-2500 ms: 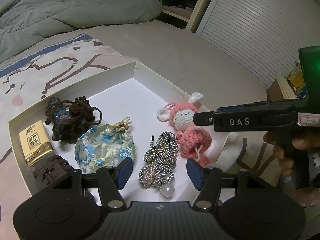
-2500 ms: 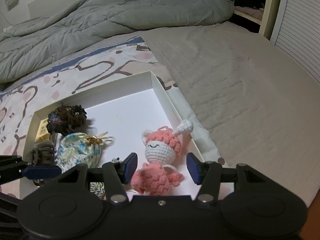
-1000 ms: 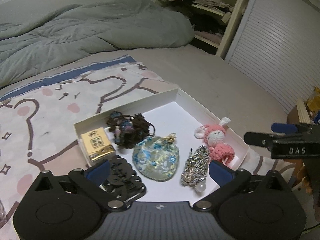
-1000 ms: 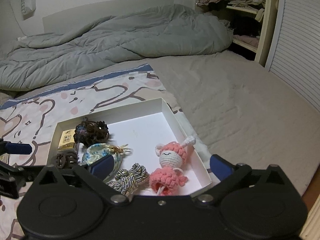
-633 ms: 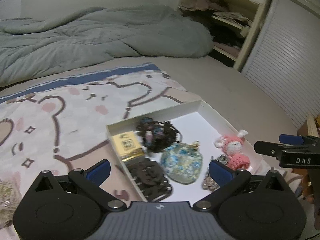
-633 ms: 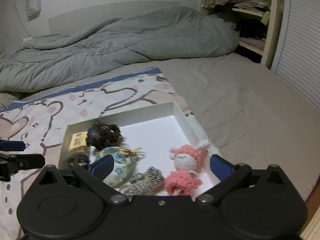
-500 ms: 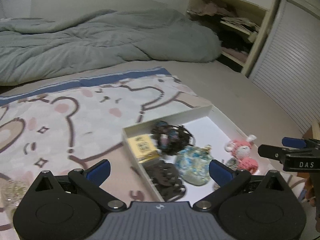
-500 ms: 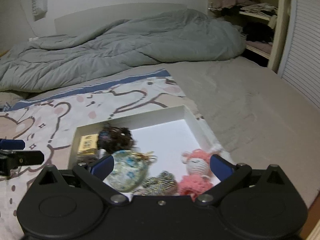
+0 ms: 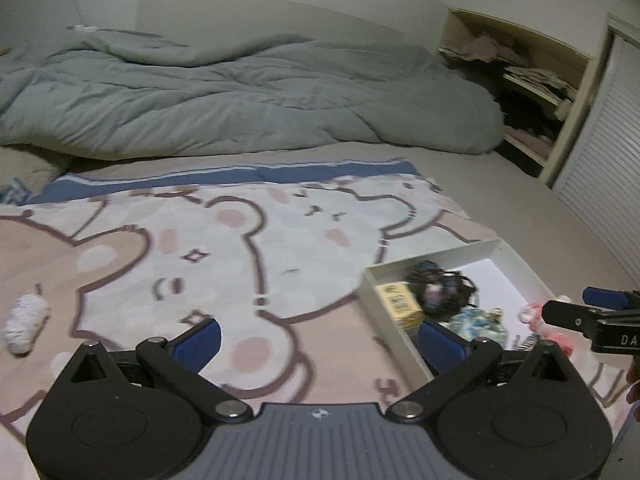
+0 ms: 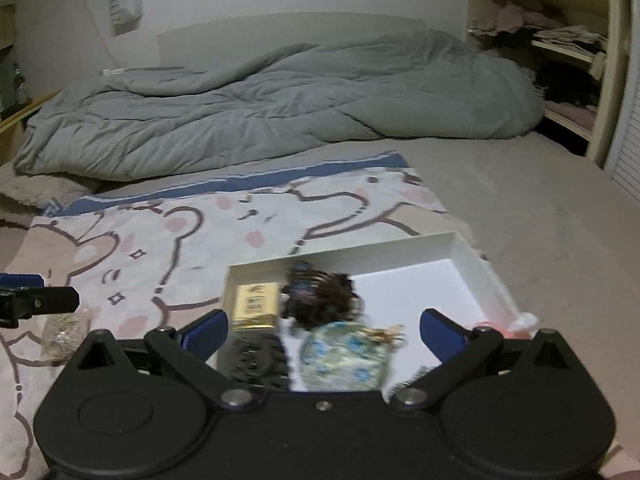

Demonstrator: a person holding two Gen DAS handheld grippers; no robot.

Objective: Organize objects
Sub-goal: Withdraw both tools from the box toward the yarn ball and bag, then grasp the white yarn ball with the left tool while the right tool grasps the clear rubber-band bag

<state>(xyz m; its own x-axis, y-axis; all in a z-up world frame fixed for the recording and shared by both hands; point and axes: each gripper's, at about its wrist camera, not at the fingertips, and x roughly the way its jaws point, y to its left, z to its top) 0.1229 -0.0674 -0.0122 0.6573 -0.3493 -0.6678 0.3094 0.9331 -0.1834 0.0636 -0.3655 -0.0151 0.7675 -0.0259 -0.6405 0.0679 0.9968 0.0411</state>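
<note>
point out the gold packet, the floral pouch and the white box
gold packet (image 10: 256, 306): right wrist view, on its printed top face.
floral pouch (image 10: 344, 356): right wrist view, middle of its blue-flowered cloth.
white box (image 10: 476, 268): right wrist view, on its right wall.

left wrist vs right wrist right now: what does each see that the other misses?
Left wrist only: a white fuzzy item lying on the bear blanket, far from the box.

Right wrist only: a small clear packet on the blanket, and the black lacy piece in the box.

Both: the white box with the yellow packet, dark yarn bundle and blue floral pouch, plus the grey duvet. Left gripper and right gripper are open, empty.
</note>
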